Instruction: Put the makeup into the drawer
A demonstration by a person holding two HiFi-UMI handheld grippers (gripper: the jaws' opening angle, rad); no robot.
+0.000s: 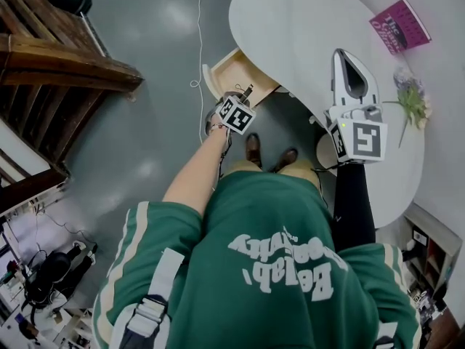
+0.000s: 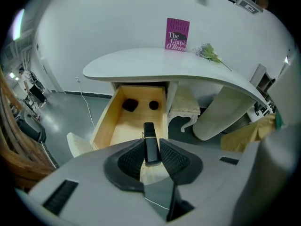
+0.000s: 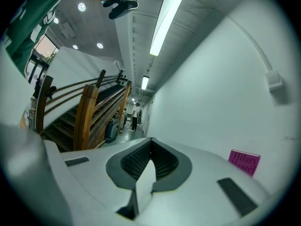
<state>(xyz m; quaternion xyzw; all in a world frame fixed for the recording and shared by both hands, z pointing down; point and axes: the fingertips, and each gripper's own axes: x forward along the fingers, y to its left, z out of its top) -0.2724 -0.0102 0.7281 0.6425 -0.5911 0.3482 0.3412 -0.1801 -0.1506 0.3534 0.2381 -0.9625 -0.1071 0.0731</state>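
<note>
My left gripper (image 2: 151, 141) is shut on a slim black makeup tube (image 2: 150, 144), which stands up between the pads. It hangs over the front part of the open wooden drawer (image 2: 104, 125). Two small dark makeup items (image 2: 130, 105) (image 2: 154, 105) lie at the back of the drawer. In the head view the left gripper (image 1: 245, 93) hovers at the drawer (image 1: 231, 70) under the white table (image 1: 305, 20). My right gripper (image 1: 340, 53) is held over the table's near edge; its jaws (image 3: 150, 142) are shut with nothing in them.
A pink book (image 1: 399, 25) and a sprig of flowers (image 1: 412, 97) are on the table's far side. A cream chair (image 2: 184, 108) stands right of the drawer. A wooden staircase (image 1: 51, 64) fills the left, and a thin cable (image 1: 200, 49) runs over the grey floor.
</note>
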